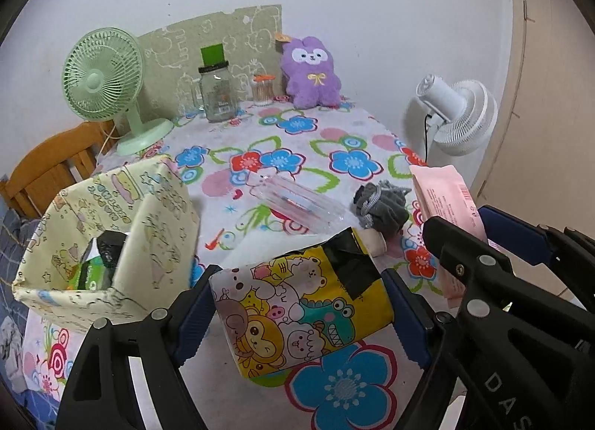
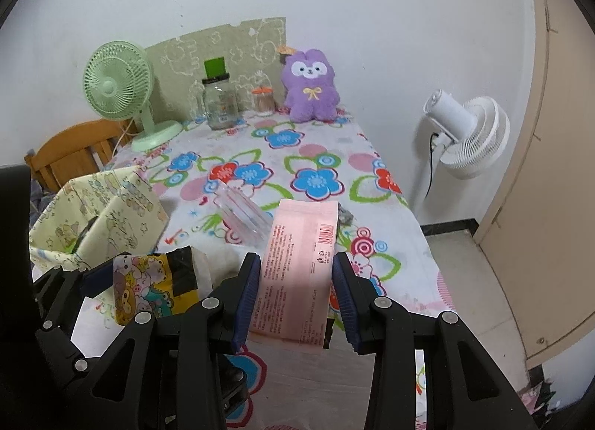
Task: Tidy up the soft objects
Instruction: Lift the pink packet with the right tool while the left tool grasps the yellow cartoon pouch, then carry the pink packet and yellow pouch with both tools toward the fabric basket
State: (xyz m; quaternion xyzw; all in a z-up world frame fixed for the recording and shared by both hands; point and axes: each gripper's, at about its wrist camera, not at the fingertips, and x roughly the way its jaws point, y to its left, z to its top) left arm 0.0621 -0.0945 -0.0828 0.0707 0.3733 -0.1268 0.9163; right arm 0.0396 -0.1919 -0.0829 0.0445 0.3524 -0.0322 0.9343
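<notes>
My left gripper point(image 1: 297, 292) is shut on a yellow cartoon-print soft pack point(image 1: 297, 311), held just above the flowered tablecloth point(image 1: 334, 132). My right gripper point(image 2: 295, 281) is shut on a pink soft pack point(image 2: 297, 266), also seen in the left wrist view point(image 1: 450, 203). The cartoon pack shows in the right wrist view point(image 2: 156, 285) at lower left. A pale yellow fabric bin point(image 1: 108, 240) stands at the left, open, with a green and black item inside. A grey soft bundle point(image 1: 379, 203) lies on the cloth. A purple plush toy point(image 1: 310, 73) sits at the back.
A clear plastic case point(image 1: 301, 203) lies mid-table. A green desk fan point(image 1: 108, 84), a glass jar point(image 1: 217, 95) and a small swab pot point(image 1: 262, 90) stand at the back. A white floor fan point(image 1: 457, 114) is off the right edge, a wooden chair point(image 1: 48, 173) at the left.
</notes>
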